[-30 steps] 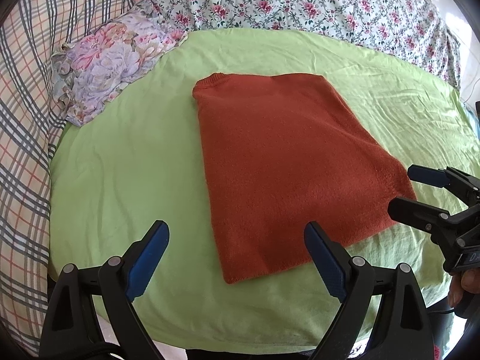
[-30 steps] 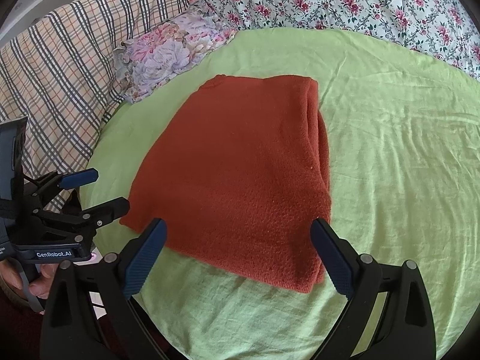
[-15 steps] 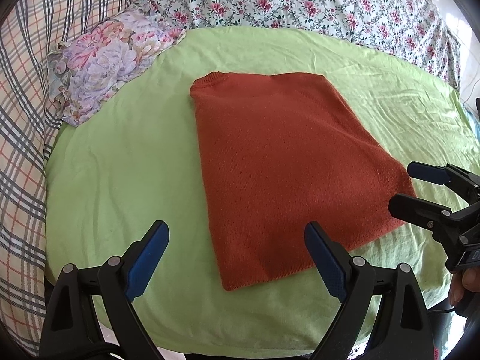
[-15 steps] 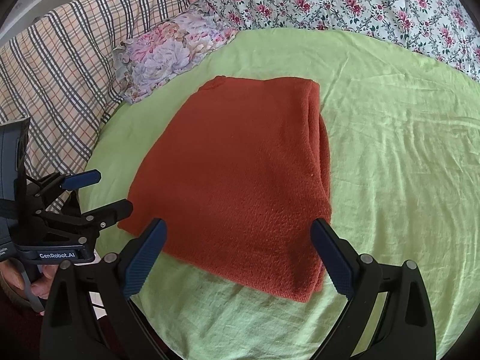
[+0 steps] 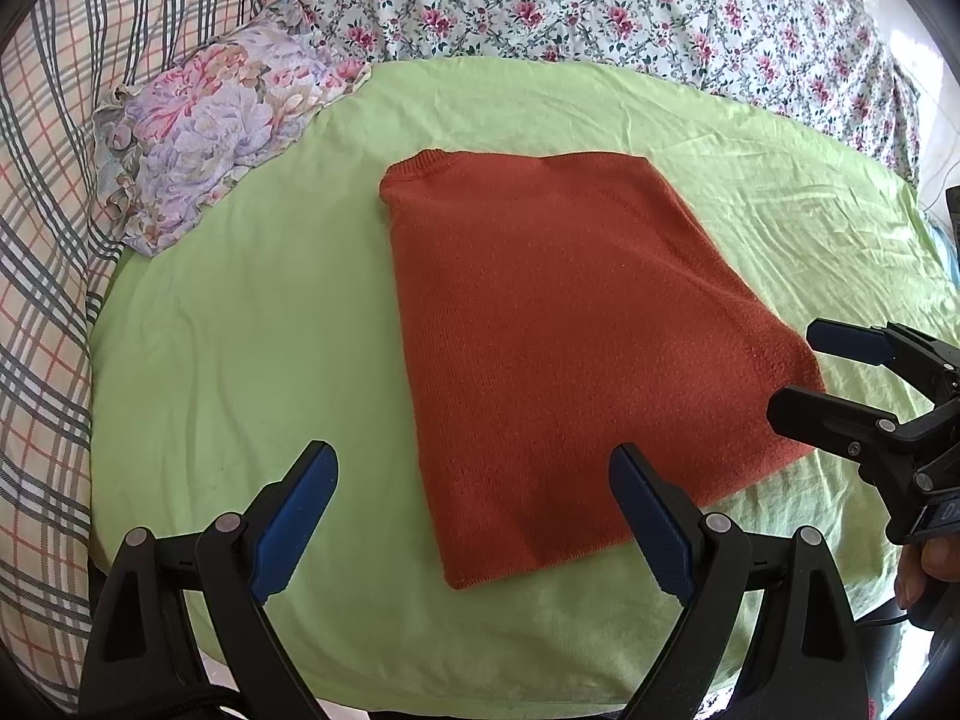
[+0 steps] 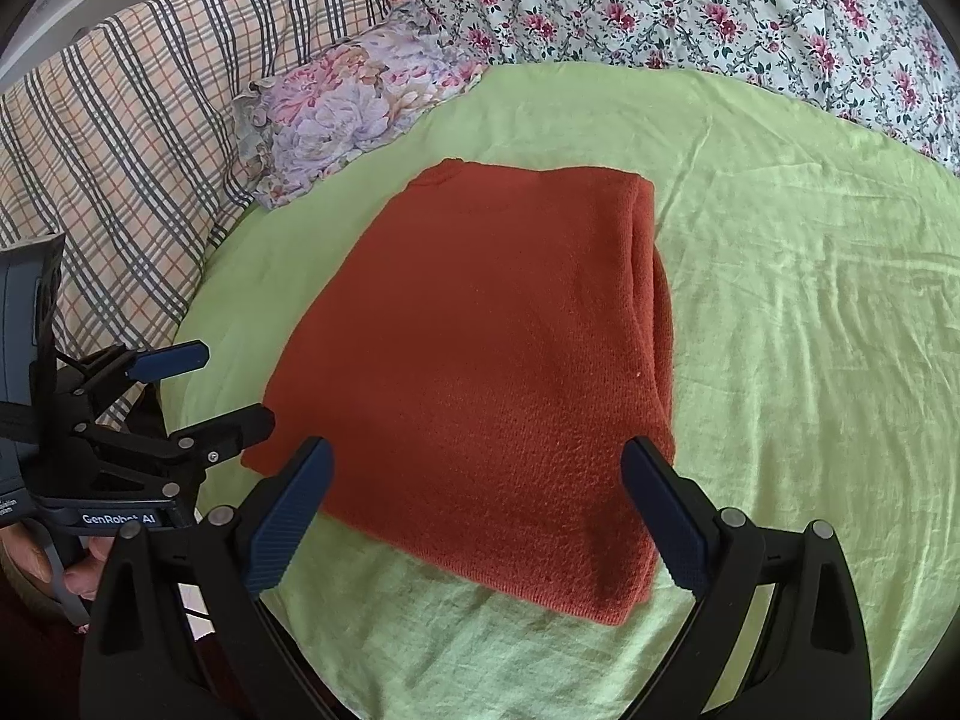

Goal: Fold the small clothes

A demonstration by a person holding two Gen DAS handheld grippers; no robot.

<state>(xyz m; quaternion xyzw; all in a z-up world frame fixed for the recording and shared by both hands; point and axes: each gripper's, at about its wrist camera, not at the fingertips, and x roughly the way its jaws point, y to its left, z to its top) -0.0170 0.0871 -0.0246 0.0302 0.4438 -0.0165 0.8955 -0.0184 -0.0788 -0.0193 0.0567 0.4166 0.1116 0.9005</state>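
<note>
Nearest, the left tool (image 5: 474,504) and the right tool (image 6: 477,504) both gape wide and hold nothing, each poised just short of the near edge of the rust-red sweater (image 5: 564,324). The sweater lies folded flat at the middle of the green sheet (image 5: 240,324). Beyond the sweater's far left corner rests a floral pillow (image 5: 216,132), with a flowered bedspread (image 5: 600,6) behind it.

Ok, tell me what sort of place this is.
Most likely a bedroom: the rust sweater lies folded on a bed with a green sheet, a floral pillow and a plaid quilt behind it.
</note>
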